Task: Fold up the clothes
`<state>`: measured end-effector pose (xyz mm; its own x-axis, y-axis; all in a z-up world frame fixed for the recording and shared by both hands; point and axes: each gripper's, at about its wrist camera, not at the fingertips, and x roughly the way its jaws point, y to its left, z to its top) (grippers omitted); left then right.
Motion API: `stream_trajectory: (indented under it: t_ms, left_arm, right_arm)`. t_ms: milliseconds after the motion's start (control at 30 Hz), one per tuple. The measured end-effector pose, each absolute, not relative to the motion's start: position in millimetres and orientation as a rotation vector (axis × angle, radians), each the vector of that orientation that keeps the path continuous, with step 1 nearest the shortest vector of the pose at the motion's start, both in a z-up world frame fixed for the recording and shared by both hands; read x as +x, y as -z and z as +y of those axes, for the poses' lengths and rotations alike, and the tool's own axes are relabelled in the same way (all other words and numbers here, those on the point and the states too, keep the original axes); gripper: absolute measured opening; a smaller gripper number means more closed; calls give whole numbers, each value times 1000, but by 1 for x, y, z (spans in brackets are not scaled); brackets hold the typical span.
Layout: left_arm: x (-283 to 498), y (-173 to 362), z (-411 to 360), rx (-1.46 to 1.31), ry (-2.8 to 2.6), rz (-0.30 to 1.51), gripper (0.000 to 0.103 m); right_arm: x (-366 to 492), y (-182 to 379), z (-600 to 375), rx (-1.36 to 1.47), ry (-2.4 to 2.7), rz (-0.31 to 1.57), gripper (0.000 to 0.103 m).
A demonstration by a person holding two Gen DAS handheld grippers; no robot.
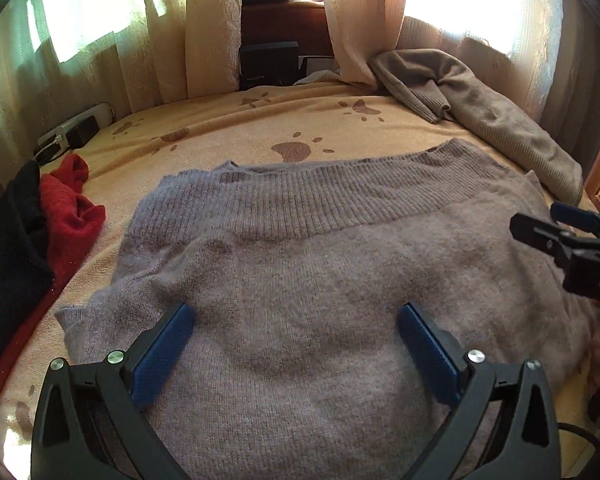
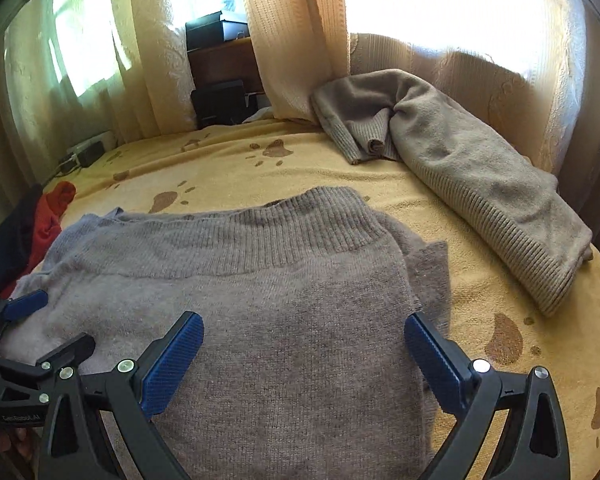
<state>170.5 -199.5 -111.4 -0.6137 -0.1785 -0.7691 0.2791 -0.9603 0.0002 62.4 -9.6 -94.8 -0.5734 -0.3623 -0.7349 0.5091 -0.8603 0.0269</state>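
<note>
Counting two sweaters (image 1: 300,272) (image 2: 460,172), perhaps more.

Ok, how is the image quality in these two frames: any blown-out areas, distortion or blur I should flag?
Left wrist view: window light through the curtains is blown out at upper right, fisheye bends the bed edges, and the grey sweater knit stays sharp. Right wrist view: a larger overexposed patch behind the curtains, warm cast on the yellow blanket, dark corner vignetting, no motion blur.
</note>
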Motion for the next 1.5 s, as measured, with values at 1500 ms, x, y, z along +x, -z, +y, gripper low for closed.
stream_trajectory:
  t_ms: [1500]
  left_arm:
    - [198,102,-211,1156,2645,326,103]
  right_arm:
    - [65,108,-18,1113,2360,315,102]
